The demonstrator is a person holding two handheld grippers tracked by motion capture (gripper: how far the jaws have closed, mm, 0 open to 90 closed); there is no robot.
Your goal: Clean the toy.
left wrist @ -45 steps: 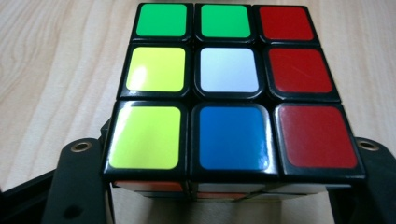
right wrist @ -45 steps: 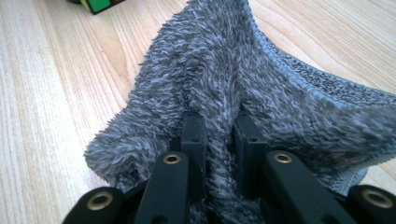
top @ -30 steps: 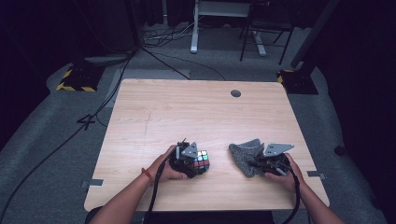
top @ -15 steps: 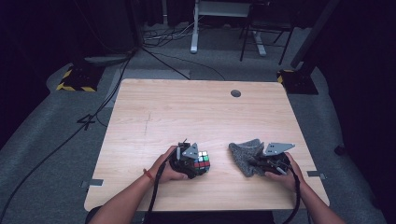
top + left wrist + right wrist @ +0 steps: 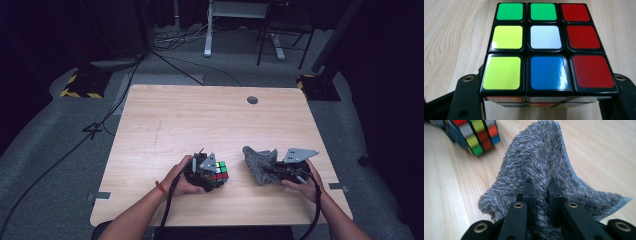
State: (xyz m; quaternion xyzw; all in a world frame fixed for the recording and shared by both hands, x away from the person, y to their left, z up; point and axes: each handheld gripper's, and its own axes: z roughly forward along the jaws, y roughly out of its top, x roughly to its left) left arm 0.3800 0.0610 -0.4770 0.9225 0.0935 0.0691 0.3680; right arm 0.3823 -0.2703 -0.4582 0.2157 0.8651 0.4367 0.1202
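left gripper: I'm clamping the puzzle cube between the jaws, pads squeezing its two opposite sides; jaws closed on it.
cube location: sitting at the near-left part of the table, in my left hand; in the left gripper view the cube is lying straight ahead of the jaws, top face up toward the camera, green/red row farthest away.
right gripper: I'm pinching the grey cloth tight, jaws nearly together with a fold of pile between them.
cloth location: near-right part of the table, bunching up and peaking away from the jaws in the right gripper view; lower edge looks to be trailing on the wood, can't tell how much.
key relation: cloth is lying just right of the cube, apart, not touching; from the right gripper view the cube is sitting ahead and off to the left of the cloth's peak.
nearer hand: right hand is holding the cloth, so it's the one travelling; left is only steadying.
next move, my guess: I'm carrying the cloth leftward across the gap onto the cube's top face to wipe it.
risk: loose cloth edge dragging on the table.
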